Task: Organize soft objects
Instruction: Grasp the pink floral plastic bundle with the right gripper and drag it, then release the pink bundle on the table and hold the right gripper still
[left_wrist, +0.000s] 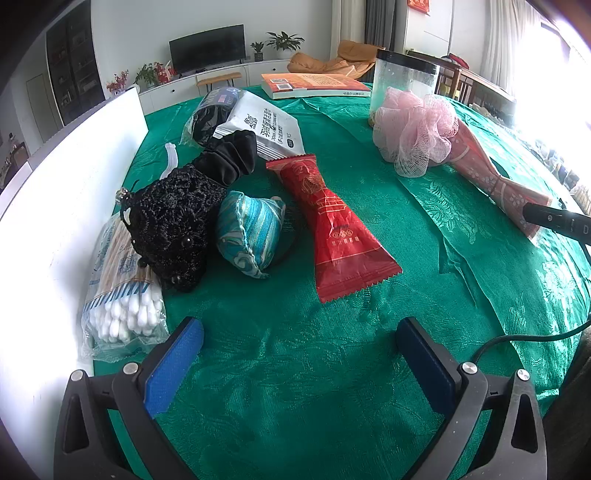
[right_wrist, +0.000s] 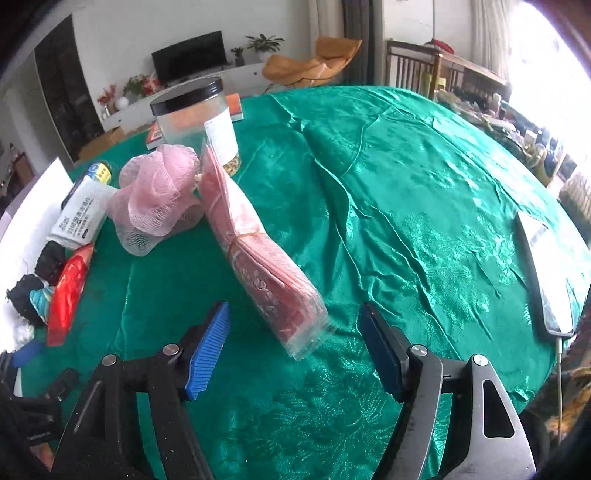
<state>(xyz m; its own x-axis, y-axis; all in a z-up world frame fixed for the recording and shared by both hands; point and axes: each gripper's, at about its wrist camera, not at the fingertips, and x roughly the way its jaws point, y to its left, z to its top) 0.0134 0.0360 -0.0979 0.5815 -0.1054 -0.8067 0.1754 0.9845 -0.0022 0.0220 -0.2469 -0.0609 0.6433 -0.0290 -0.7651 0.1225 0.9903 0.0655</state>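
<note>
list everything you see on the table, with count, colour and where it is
tablecloth: 1, green, covers the table
cotton swab pack: 1, white and blue, near left edge by the white board
white board: 1, white, stands along the left side
crochet pouch: 1, black, beside the swabs
cushion: 1, teal striped, right of the pouch
snack packet: 1, red, centre
wipes pack: 1, white, behind the pouch
bath sponge: 1, pink mesh, far right
bag bundle: 1, pink, ahead of the right gripper
jar: 1, clear with black lid, behind the sponge
book: 1, orange, far edge
phone: 1, white, right edge
left gripper: 1, blue fingers, open
right gripper: 1, blue fingers, open
</note>
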